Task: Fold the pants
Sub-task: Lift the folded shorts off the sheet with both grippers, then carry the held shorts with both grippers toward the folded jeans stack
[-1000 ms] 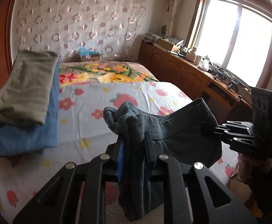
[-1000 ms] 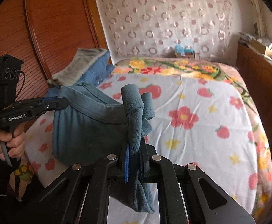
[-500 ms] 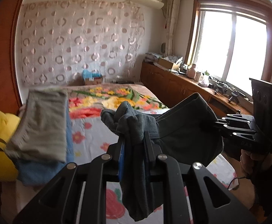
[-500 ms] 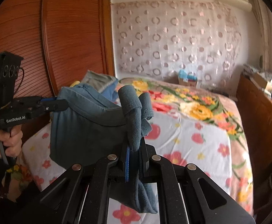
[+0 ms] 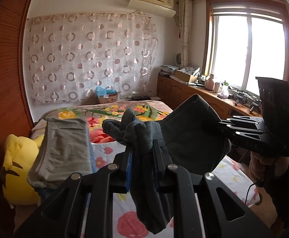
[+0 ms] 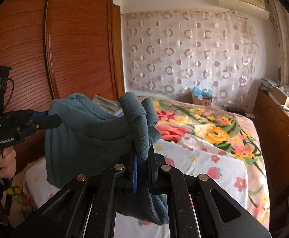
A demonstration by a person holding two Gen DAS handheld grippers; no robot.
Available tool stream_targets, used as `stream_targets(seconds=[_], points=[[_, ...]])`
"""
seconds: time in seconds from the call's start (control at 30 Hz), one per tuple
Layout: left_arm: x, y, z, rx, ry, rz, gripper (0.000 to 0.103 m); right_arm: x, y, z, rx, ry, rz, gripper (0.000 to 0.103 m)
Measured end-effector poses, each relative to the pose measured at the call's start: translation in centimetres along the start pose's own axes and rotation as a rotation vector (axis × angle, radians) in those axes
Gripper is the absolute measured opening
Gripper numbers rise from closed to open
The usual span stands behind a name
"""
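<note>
Dark grey-blue pants [image 5: 186,138] hang in the air over the bed, stretched between both grippers. My left gripper [image 5: 142,152] is shut on a bunched end of the cloth, which spills above and below its fingers. In the right wrist view the same pants [image 6: 85,138] sag to the left, and my right gripper [image 6: 144,156] is shut on its own bunched fold. Each view shows the other gripper clamped on the waistband: the right gripper [image 5: 223,127] at the right edge, the left gripper [image 6: 55,120] at the left edge.
The bed [image 5: 229,174] has a floral sheet with strawberries. A stack of folded grey pants [image 5: 65,148] over blue ones lies at its left, beside a yellow plush toy [image 5: 17,170]. A wooden wardrobe [image 6: 65,49] stands left, a cluttered wooden sideboard [image 5: 203,97] under the window right.
Both grippers have risen with the pants, lifting the cloth off the bed. The views now show more wall, the air conditioner and less of the sheet.
</note>
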State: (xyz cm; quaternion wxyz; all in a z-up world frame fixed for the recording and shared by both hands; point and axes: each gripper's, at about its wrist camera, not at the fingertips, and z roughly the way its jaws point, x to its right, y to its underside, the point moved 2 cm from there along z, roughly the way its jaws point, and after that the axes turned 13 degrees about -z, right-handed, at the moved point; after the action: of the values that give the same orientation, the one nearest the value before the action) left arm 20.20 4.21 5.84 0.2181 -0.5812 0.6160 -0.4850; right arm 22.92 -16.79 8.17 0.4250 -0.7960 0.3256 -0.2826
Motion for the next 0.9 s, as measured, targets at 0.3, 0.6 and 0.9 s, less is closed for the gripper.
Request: stream_targets(seconds=[0.3,0.6,0.9], points=[[-4.0,-1.6,0.3,0.032,-0.077,-0.036,0.014,-0.7,-4.0,4.7,0.033,-0.051,-0.034,0.005],[-7.4,-3.2,1.7,0.066,-0.140,-0.051,0.014,-1.5,-7.7,8.7,0.060,-0.061,-0.117,0.005],[-11.3,-2.0,3.9,0.062,-0.183,-0.137,0.014,-1.0,-9.5,14.3,0.073,-0.108,-0.133,0.005]])
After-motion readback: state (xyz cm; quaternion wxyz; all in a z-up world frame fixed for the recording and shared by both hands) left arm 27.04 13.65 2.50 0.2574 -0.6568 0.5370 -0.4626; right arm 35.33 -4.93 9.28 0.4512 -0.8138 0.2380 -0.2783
